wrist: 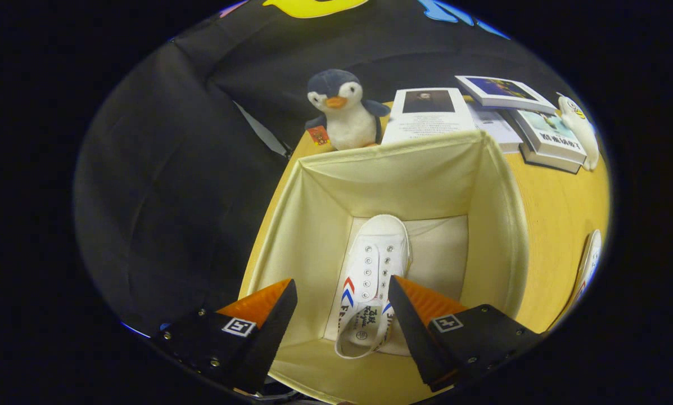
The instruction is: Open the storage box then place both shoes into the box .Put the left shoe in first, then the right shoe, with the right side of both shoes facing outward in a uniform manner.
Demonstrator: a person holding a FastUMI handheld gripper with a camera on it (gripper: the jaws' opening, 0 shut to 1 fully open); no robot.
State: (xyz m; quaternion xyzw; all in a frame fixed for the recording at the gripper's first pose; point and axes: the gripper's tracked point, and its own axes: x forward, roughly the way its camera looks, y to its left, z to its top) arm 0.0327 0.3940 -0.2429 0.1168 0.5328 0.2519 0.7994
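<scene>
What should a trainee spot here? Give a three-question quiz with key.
1. True or false: a white sneaker lies in the fabric storage box.
2. The tongs are: A) open above the box, B) shut on the sneaker.
3. Which toy stands beyond the box?

Key: 1 true. 2 A. 3 the plush penguin.

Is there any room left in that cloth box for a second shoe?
Yes. The shoe lies toward one side of the box floor; a bare strip runs between it and the wall nearer the books. The open gripper hovers above. The penguin crowds the table beyond.
</scene>
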